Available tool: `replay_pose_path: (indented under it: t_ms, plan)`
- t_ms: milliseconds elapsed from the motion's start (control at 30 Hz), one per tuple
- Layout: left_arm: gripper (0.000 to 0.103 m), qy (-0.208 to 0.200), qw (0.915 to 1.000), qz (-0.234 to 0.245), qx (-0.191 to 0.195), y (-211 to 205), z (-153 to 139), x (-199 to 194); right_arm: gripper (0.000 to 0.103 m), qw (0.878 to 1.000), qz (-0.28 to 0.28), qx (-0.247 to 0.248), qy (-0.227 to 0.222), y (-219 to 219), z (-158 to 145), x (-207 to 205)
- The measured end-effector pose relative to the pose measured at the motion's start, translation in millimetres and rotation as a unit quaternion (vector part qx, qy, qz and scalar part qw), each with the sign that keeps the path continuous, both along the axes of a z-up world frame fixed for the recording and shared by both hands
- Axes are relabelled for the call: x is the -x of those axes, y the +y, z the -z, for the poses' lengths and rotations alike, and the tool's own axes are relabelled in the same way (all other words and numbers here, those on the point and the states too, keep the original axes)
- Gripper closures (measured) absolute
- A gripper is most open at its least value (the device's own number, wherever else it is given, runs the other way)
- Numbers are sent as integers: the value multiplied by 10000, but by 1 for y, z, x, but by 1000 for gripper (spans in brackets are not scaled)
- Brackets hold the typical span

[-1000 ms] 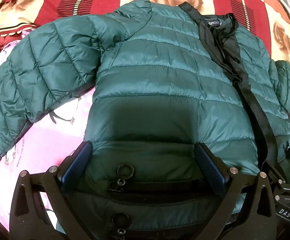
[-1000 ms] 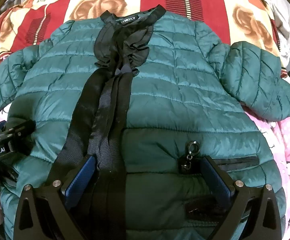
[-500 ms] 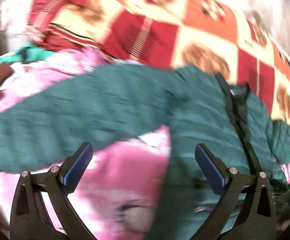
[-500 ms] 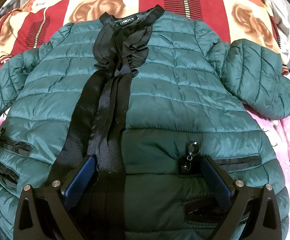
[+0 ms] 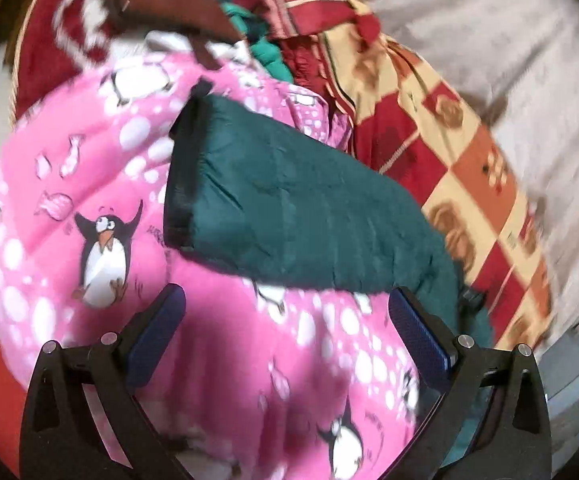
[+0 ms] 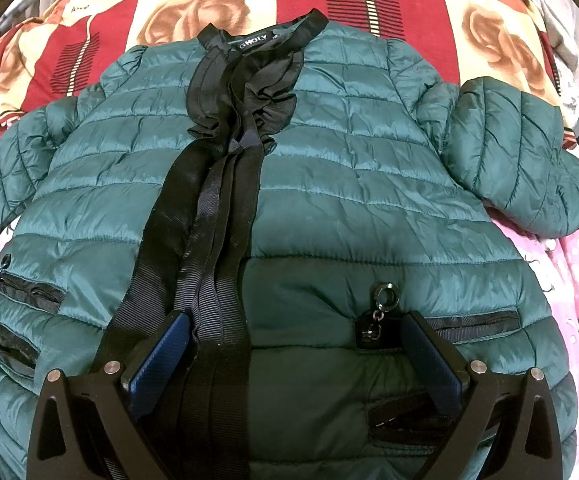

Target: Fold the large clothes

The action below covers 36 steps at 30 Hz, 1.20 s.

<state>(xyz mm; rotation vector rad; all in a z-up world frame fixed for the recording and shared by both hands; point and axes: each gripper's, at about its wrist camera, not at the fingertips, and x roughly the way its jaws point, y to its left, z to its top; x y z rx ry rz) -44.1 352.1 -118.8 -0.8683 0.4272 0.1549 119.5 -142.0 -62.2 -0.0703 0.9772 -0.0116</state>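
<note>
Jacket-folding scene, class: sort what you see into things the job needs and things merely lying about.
Needed:
jacket
its sleeve
left hand-held gripper
right hand-held gripper

Lying about:
penguin blanket
rose quilt

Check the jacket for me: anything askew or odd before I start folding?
The jacket lies flat, front up. Its right sleeve is bent back on itself beside the body, while the left sleeve stretches straight out over the pink penguin blanket. The black front ribbons run slightly crooked. No damage shows.
</note>
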Motion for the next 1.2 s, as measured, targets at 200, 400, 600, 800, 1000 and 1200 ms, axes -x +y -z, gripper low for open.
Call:
replay_pose_path:
  t_ms: [200,400,600,800,1000,1200]
  plan:
    - [1,-157,9994,-132,296,32,-3,-23,0,10000,-1,1,-2,0,0,0]
    - [4,-386,9981,-367,296,51,-21,-33,0,10000,-1,-2,-4,-1,0,0]
    - [34,-322,9979,-537,183,69,-33,-48,0,10000,0,-5,-7,0,0,0]
    - [45,-22,9979,-265,-586,70,-39,-68,0,10000,-2,-8,-9,-1,0,0]
    - [43,234,9973,-614,334,99,-8,-76,0,10000,-5,-11,-16,-1,0,0]
    - [52,-74,9970,-593,485,104,-15,-74,0,10000,-5,-9,-15,-1,0,0]
